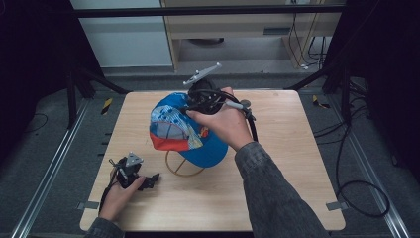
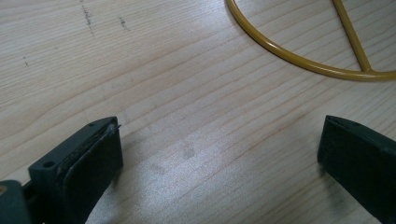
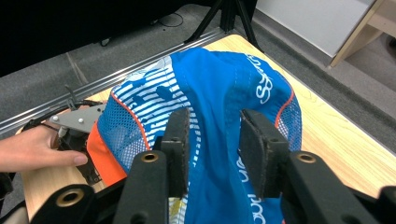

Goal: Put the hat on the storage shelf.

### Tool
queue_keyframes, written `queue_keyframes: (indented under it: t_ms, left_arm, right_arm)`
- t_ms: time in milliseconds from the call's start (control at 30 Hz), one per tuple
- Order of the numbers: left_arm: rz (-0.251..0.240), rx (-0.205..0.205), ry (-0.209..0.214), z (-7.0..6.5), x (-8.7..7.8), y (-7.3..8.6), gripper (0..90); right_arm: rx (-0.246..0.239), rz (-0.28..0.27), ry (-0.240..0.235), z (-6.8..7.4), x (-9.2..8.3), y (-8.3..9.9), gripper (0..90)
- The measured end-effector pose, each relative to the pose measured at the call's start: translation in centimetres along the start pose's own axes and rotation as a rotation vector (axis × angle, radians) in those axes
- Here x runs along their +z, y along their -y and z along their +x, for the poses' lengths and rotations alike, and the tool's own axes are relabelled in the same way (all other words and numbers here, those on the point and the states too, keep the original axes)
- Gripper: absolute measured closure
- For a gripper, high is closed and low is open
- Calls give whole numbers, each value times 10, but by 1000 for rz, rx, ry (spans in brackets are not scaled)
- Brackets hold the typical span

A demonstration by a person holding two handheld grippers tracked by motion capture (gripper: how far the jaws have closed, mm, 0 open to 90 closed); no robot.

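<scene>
A blue cap (image 1: 183,131) with a striped, orange-edged brim sits tilted over a yellow wire stand (image 1: 181,171) in the middle of the wooden table (image 1: 282,163). My right gripper (image 1: 194,106) comes down on the cap's crown from behind. In the right gripper view its jaws (image 3: 215,140) stand close together with a ridge of the blue cap (image 3: 219,88) fabric pinched between them. My left gripper (image 1: 151,179) rests low at the table's front left, open (image 2: 219,158) over bare wood, with the stand's base ring (image 2: 299,63) just ahead.
Metal rails run along both sides of the table, and black frame legs stand at its far corners. Cables lie on the floor to the right. The left hand and its gripper (image 3: 77,121) lie beyond the cap's brim in the right gripper view.
</scene>
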State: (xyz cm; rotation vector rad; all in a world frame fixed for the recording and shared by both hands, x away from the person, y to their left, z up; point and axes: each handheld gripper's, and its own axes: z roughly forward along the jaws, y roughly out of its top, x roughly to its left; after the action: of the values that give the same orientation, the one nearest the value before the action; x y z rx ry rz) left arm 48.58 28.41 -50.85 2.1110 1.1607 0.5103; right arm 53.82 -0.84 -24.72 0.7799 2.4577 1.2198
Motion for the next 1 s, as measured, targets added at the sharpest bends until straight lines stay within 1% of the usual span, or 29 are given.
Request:
queue_keyframes:
  t_ms: [133, 167, 200, 233, 267, 300, 333, 367, 467, 500, 533, 567, 700, 800, 833, 867, 933, 1000]
  left_arm:
    - [0, 0, 0, 0, 0, 0, 0]
    - [0, 0, 0, 0, 0, 0, 0]
    - [0, 0, 0, 0, 0, 0, 0]
    - [0, 0, 0, 0, 0, 0, 0]
    - [0, 0, 0, 0, 0, 0, 0]
    - [0, 0, 0, 0, 0, 0, 0]
    - [0, 0, 0, 0, 0, 0, 0]
    - [0, 0, 0, 0, 0, 0, 0]
    - [0, 0, 0, 0, 0, 0, 0]
    - [0, 0, 0, 0, 0, 0, 0]
    - [0, 0, 0, 0, 0, 0, 0]
    - [0, 0, 0, 0, 0, 0, 0]
    - [0, 0, 0, 0, 0, 0, 0]
    - [0, 0, 0, 0, 0, 0, 0]
    - [0, 0, 0, 0, 0, 0, 0]
    - [0, 0, 0, 0, 0, 0, 0]
    - [0, -2, 1, 0, 0, 0, 0]
    - [0, -2, 1, 0, 0, 0, 0]
  right_arm:
    - [-2, 2, 4, 0, -3, 2, 567]
    - [-2, 2, 4, 0, -3, 2, 567]
    - [-3, 3, 12, 0, -6, 3, 528]
    - [-3, 3, 12, 0, -6, 3, 528]
    - [-3, 3, 17, 0, -7, 4, 510]
    - [-1, -1, 25, 0, -9, 5, 477]
    - [-1, -1, 25, 0, -9, 5, 477]
    - [1, -13, 27, -1, -11, 6, 443]
    - [6, -26, 30, -1, -14, 9, 378]
    - [6, -26, 30, -1, -14, 9, 378]
    - [6, -28, 33, -1, -15, 10, 353]
    - [8, -30, 36, -2, -17, 12, 297]
    - [17, -33, 52, -5, -21, 16, 202]
    - [22, -37, 64, -7, -24, 18, 175]
    - [30, -46, 79, -9, -28, 21, 148]
    - [30, -46, 79, -9, -28, 21, 148]
    - [24, -51, 95, -12, -33, 27, 108]
    - [22, -58, 98, -15, -37, 31, 99]
